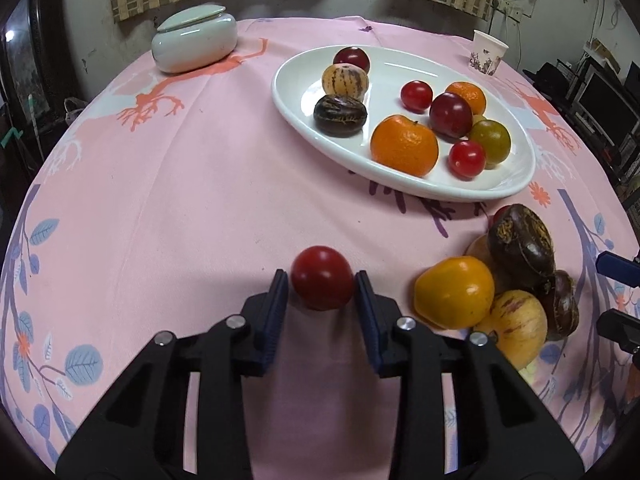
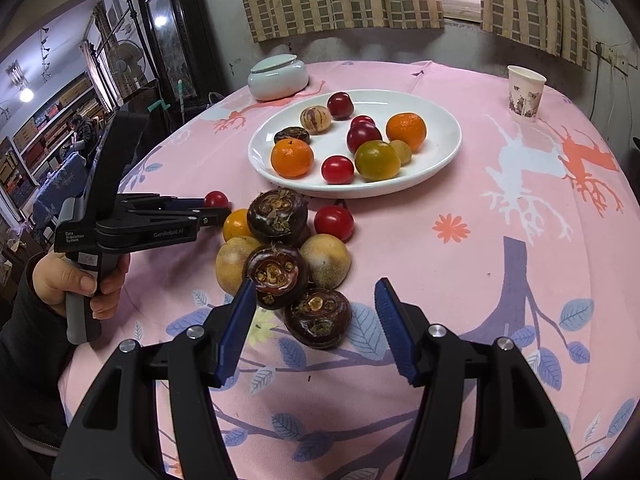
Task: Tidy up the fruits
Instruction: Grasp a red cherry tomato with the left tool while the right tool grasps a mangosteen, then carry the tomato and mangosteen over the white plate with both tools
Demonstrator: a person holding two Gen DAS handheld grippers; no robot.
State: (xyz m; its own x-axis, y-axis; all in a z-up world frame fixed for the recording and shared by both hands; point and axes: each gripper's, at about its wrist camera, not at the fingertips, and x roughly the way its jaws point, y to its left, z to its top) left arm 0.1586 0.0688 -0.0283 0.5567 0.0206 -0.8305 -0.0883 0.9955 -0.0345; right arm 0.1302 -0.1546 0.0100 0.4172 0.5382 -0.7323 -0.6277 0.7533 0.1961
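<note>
My left gripper (image 1: 321,280) is shut on a red cherry tomato (image 1: 322,277), held just above the pink tablecloth; it also shows in the right wrist view (image 2: 216,199). A white oval plate (image 1: 516,140) (image 2: 440,120) holds several fruits: oranges, red tomatoes, plums, a green citrus, a striped melon and a dark chestnut. A loose pile (image 2: 280,256) of dark water chestnuts, yellow fruits and a red tomato (image 2: 334,222) lies in front of the plate. My right gripper (image 2: 316,300) is open, with a dark water chestnut (image 2: 318,318) between its fingers.
A pale green lidded jar (image 1: 194,42) (image 2: 278,76) stands at the far left of the round table. A paper cup (image 1: 487,53) (image 2: 525,94) stands at the far right. Curtains and a wall lie behind the table; shelves and a cabinet are at the left.
</note>
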